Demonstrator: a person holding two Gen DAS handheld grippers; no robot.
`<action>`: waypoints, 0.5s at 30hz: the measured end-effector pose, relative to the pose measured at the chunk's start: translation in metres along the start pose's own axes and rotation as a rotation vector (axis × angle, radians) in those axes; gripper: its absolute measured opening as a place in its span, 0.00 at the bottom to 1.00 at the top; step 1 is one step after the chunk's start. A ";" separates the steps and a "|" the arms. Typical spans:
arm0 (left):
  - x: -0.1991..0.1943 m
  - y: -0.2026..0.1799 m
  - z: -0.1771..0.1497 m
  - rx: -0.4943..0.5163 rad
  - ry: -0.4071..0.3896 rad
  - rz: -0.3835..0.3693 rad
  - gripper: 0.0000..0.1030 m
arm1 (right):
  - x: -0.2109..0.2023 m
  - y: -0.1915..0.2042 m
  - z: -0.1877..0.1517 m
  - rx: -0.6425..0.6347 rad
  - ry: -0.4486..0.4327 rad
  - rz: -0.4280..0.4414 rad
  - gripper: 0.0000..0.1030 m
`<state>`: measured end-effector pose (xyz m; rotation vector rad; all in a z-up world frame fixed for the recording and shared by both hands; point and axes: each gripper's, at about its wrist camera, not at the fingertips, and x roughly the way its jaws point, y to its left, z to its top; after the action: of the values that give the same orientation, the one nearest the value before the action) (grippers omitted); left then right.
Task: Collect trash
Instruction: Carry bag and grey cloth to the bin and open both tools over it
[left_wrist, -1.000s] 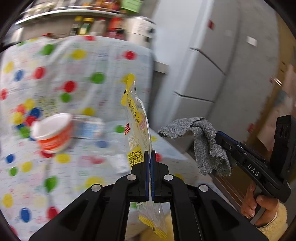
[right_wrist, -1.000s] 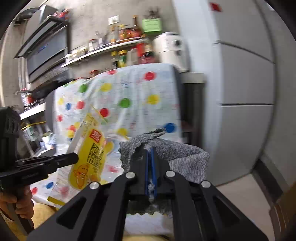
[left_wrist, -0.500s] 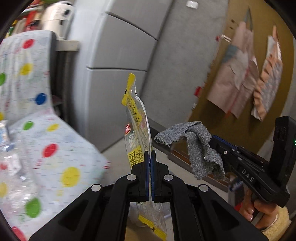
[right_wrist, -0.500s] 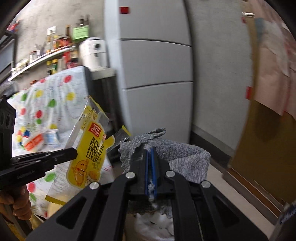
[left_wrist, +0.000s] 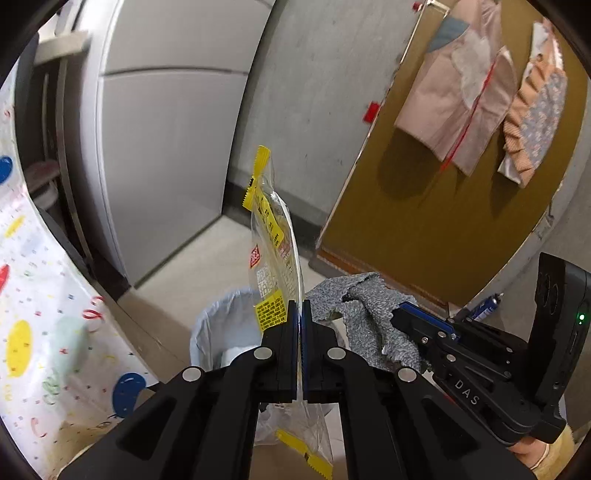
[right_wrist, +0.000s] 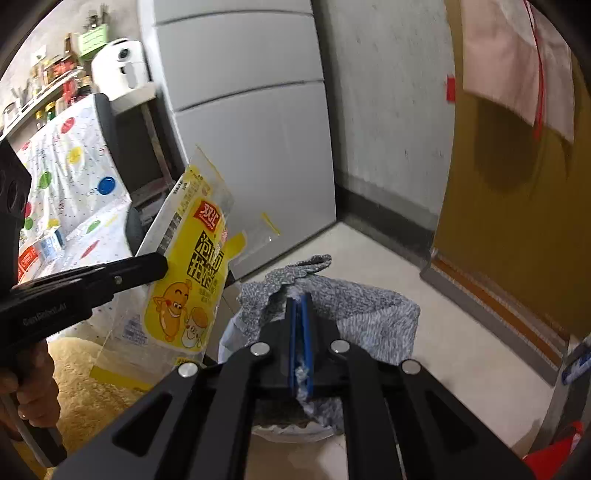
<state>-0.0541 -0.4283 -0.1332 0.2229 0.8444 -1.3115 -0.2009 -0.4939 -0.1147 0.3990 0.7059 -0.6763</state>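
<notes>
Left claw (left_wrist: 299, 306) pinching yellow wrapper (left_wrist: 273, 251) above lined bin (left_wrist: 218, 332)

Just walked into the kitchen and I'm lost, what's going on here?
A person is collecting trash with a handheld gripper in each hand. The left gripper is shut on a yellow and clear sausage wrapper; the right gripper is shut on a grey cloth. Both are held above a lined trash bin on the floor beside the fridge. Nothing has been dropped in yet.

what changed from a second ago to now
Both grippers swung away from the polka-dot table toward the lined trash bin, now just below them. Unchanged: the left gripper stays shut on the yellow wrapper, the right gripper on the grey cloth; nothing let go.
</notes>
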 end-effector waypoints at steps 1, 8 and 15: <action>0.008 0.002 0.000 -0.004 0.021 -0.004 0.01 | 0.007 -0.002 0.000 0.009 0.017 0.003 0.04; 0.037 0.013 -0.001 -0.024 0.084 0.021 0.11 | 0.041 -0.010 0.001 0.045 0.078 0.021 0.06; 0.045 0.022 0.003 -0.048 0.071 0.041 0.37 | 0.066 -0.014 0.005 0.070 0.096 0.004 0.27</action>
<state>-0.0317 -0.4580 -0.1674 0.2488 0.9254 -1.2498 -0.1710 -0.5355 -0.1594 0.5002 0.7738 -0.6832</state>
